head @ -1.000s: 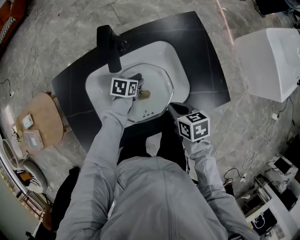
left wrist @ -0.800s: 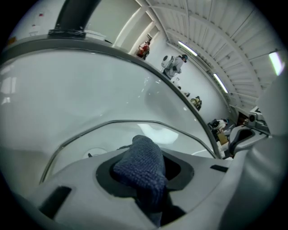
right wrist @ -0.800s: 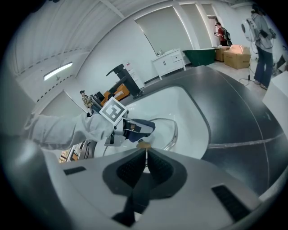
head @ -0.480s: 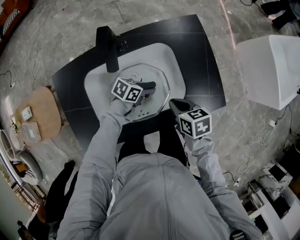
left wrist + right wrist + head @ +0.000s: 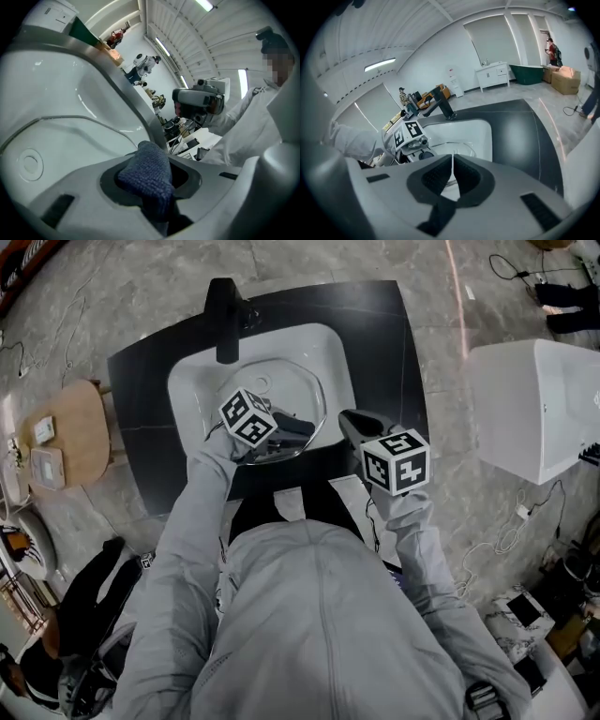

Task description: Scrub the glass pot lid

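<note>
- Head view: white rounded-rectangle sink basin set in a black countertop. A round glass pot lid with a metal rim lies inside the basin.
- Left gripper is down in the basin, over the lid's near side. Its marker cube hides part of the glass.
- Left gripper view: jaws clamped on a dark blue knitted cloth, with the wad bulging out past the tips. White basin wall is directly ahead of it.
- Can't tell whether the cloth touches the glass.
- Right gripper view: right gripper jaws pressed together with only a hairline slit, nothing between them.
- Right gripper is just right of the left one, over the countertop's front edge. It is outside the basin, apart from the lid, and points toward the basin.
- Black faucet stands beyond the left gripper, at the basin's far left corner.
</note>
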A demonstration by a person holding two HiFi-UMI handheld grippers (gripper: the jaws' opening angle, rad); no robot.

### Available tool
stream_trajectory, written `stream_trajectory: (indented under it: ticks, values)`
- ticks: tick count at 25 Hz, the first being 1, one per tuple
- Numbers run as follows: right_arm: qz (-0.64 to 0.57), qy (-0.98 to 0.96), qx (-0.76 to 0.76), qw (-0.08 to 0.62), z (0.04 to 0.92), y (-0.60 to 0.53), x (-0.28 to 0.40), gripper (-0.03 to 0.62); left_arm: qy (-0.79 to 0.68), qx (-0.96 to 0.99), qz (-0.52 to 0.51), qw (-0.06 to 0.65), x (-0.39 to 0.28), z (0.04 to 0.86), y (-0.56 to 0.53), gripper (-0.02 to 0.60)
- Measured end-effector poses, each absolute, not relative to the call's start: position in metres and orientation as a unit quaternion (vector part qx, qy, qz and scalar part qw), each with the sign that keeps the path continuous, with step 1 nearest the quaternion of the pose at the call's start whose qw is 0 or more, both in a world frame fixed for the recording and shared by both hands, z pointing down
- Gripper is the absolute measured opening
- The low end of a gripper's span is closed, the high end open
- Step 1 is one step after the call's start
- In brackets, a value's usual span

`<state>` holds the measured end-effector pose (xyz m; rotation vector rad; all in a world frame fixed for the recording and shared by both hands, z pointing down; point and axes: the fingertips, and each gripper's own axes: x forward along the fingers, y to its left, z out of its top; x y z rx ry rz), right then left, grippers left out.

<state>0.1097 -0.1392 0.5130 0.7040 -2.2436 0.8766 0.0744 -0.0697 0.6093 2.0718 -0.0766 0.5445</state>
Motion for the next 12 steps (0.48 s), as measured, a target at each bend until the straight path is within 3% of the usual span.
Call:
stream_trajectory:
  ticks: [12]
  values:
    - [0.223,-0.893,0.254,0.296,0.434,-0.164,0.101,0.031,-0.188,0.930,0.129,0.289,0.037,0.502,-0.093,0.117]
